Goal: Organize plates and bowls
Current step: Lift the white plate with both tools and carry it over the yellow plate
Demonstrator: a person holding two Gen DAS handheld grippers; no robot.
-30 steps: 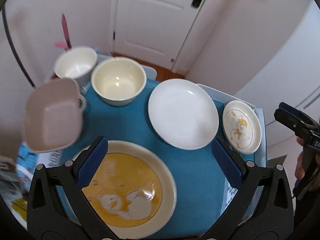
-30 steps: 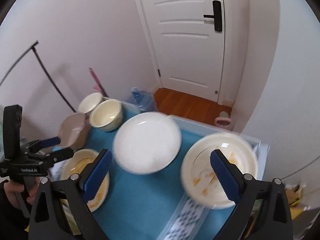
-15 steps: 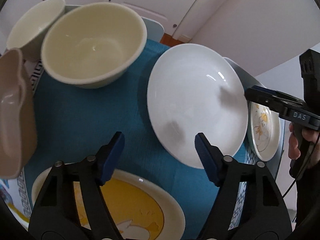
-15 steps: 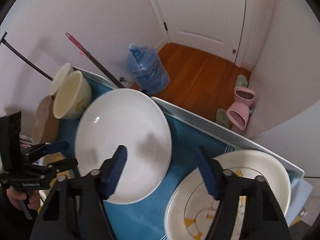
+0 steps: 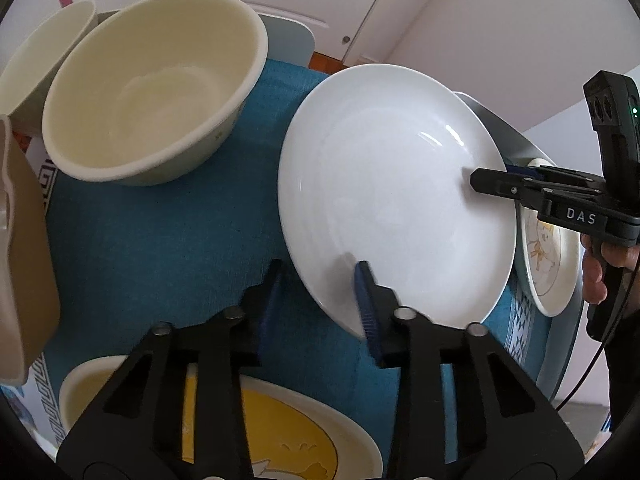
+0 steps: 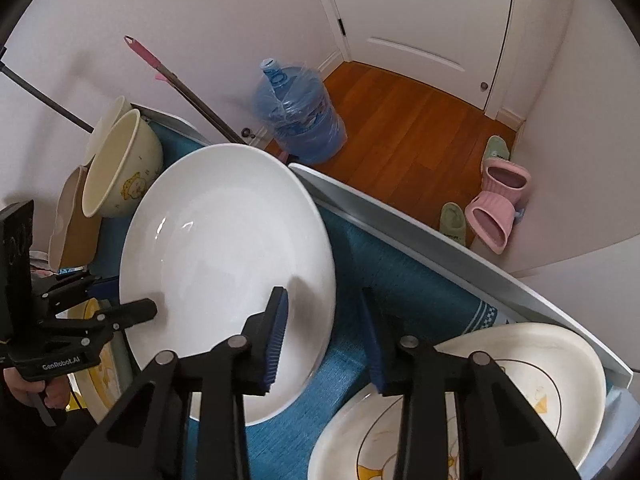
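A large white plate (image 5: pixel 396 196) lies on the blue mat; it also shows in the right wrist view (image 6: pixel 224 256). My left gripper (image 5: pixel 316 300) straddles the plate's near left rim, one finger over the plate and one outside it, jaws partly closed with a gap. My right gripper (image 6: pixel 324 332) straddles the opposite rim the same way. Each gripper shows in the other's view, the right gripper (image 5: pixel 492 180) and the left gripper (image 6: pixel 116 296). A cream bowl (image 5: pixel 152 92), a second cream bowl (image 5: pixel 44 52), a brown dish (image 5: pixel 20 264), a yellow-centred plate (image 5: pixel 256 432) and a small duck plate (image 6: pixel 480 412) surround it.
The blue mat (image 5: pixel 160 252) covers a table with a grey raised rim (image 6: pixel 440 236). Beyond the table stand a blue water jug (image 6: pixel 298 116), a pink-handled mop (image 6: pixel 176 80) and pink slippers (image 6: pixel 500 208) on a wood floor by a white door.
Both grippers moved in onto the white plate from opposite sides and narrowed their jaws around its rim. The plate now looks tilted up off the mat.
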